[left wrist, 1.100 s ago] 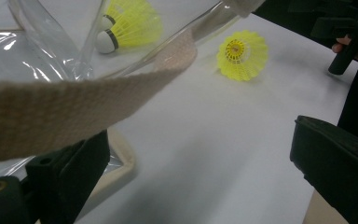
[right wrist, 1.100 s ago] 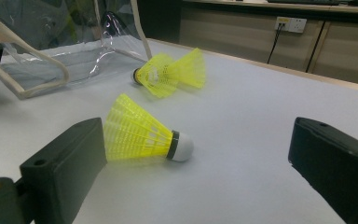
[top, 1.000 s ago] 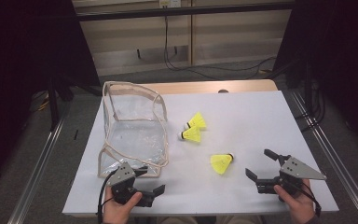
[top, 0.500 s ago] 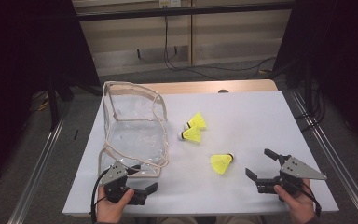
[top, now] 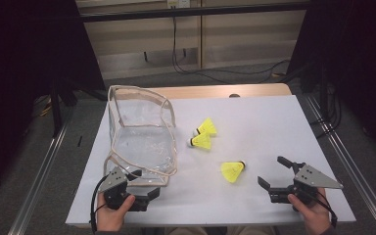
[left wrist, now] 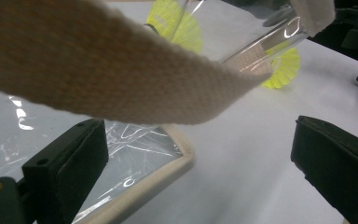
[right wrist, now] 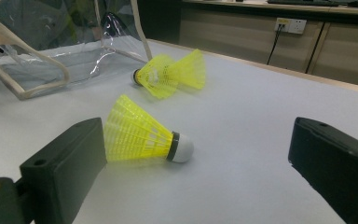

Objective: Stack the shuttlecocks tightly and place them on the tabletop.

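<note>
Now | clear pouch (top: 139, 142): beige trim, open | shuttlecock (top: 232, 171): yellow, on side

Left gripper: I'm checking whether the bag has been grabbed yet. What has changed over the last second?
The left gripper has drawn back a little toward the person and turned, its jaws open by the bag corner, gripping nothing; the bag's strap crosses just ahead of them. The right gripper, the bag and the three shuttlecocks stayed put.

No readable text or labels
</note>
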`<state>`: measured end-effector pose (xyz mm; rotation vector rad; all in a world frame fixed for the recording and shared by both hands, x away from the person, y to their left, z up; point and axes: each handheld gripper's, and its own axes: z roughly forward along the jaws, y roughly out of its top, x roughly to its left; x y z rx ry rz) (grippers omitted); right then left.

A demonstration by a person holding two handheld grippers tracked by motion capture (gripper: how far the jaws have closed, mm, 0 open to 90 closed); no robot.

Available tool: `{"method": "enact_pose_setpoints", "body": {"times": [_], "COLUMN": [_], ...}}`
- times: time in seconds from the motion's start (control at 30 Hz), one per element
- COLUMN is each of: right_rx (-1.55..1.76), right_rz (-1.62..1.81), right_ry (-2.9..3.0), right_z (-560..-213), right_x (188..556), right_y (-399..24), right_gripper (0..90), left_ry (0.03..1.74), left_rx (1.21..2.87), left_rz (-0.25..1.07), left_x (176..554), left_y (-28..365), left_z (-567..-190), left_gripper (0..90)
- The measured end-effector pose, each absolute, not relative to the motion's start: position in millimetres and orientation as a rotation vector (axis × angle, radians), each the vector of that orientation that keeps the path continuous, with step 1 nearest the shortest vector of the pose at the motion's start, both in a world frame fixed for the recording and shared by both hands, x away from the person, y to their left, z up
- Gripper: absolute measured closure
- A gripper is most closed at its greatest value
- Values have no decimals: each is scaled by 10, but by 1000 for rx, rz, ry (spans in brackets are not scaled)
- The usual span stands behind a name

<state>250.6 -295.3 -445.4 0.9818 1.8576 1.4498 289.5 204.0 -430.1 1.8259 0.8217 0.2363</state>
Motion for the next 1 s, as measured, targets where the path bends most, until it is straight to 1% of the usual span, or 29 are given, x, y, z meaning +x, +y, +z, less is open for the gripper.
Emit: {"method": "enact_pose_setpoints", "body": {"times": [1.0], "right_rx": [987], "right_rz": [1450], "right_ry": [1863], "right_z": [-4453], "right_x": [2548], "right_y": [-2954], "right_gripper": [31], "left_ry": [820], "left_rx": [1815], "left_rz": [265], "left_x": [2985], "left_y": [2198], "left_z": [-4261], "left_gripper": [44]}}
